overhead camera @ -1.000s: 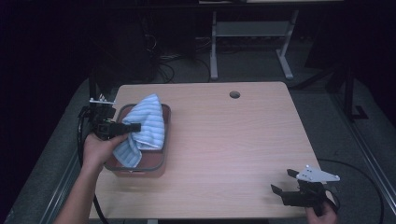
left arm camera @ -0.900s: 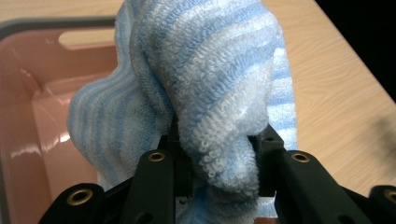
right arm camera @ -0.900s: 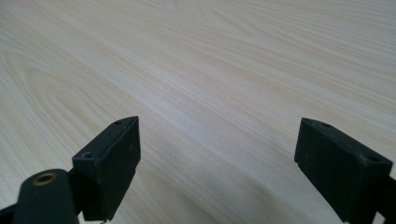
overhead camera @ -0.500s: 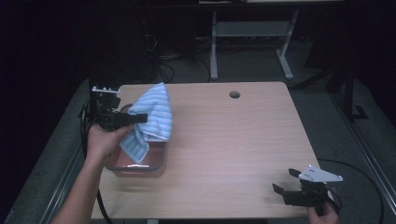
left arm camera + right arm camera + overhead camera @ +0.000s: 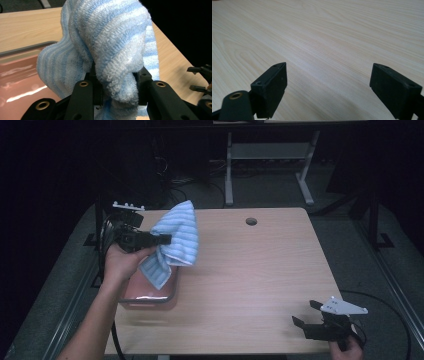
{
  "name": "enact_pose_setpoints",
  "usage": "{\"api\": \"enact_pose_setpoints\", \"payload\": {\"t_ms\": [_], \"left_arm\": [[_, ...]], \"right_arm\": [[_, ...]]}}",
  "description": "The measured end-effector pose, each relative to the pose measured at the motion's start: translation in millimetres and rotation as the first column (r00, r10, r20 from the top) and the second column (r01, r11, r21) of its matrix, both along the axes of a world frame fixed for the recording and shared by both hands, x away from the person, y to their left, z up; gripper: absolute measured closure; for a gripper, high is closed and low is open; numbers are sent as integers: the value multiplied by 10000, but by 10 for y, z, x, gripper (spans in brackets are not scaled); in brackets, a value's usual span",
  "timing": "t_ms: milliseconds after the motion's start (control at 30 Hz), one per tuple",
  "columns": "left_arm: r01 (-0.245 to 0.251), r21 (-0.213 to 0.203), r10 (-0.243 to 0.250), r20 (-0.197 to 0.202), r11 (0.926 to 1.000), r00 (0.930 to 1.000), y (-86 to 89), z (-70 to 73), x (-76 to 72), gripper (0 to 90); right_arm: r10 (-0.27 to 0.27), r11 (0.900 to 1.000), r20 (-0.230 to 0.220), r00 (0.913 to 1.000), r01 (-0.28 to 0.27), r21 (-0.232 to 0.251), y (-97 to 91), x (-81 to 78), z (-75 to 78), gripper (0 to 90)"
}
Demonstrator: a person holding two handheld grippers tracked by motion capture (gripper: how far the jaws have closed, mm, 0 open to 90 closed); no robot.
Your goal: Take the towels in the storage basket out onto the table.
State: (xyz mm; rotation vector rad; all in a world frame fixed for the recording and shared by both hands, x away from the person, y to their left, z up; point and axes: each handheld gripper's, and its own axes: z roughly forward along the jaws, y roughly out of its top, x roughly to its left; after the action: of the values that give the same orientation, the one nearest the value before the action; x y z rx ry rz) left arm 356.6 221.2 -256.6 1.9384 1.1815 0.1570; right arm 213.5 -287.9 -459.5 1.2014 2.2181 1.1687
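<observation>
On the left side of the table: we've got the left gripper up in the air over the tray, held in a hand.
Left jaws: clamped tight on a bunched fold of the towel; in the left gripper view we see the terry squeezed between both black jaws.
Towel: the light blue and white striped terry towel hangs off that gripper, one part standing up above the jaws, the rest drooping toward the tray. We can't tell if the lowest corner touches the tray.
Tray: shallow reddish-brown tray with a grey metal rim, sitting near the table's left edge, right under the towel.
Table: light wood-grain tabletop with a round cable hole near the far edge.
Right gripper: we see it at the near right corner, low over bare wood, well apart from the towel.
Right jaws: wide open, nothing between them, just wood grain in the right gripper view.
</observation>
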Motion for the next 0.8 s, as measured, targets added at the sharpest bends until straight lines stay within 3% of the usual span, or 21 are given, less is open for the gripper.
{"api": "enact_pose_setpoints", "payload": {"t_ms": [400, 800], "left_arm": [[511, -41, -511, 28, 9987, 9987, -297, 69, 18, 677], [1348, 70, -1348, -35, 9908, 9909, -706, 33, 75, 678]], "right_arm": [[-66, 9999, 4, 10000, 66, 91, -16, -5, 5, 137], [-86, 9999, 25, 10000, 86, 104, -35, -4, 4, 137]]}}
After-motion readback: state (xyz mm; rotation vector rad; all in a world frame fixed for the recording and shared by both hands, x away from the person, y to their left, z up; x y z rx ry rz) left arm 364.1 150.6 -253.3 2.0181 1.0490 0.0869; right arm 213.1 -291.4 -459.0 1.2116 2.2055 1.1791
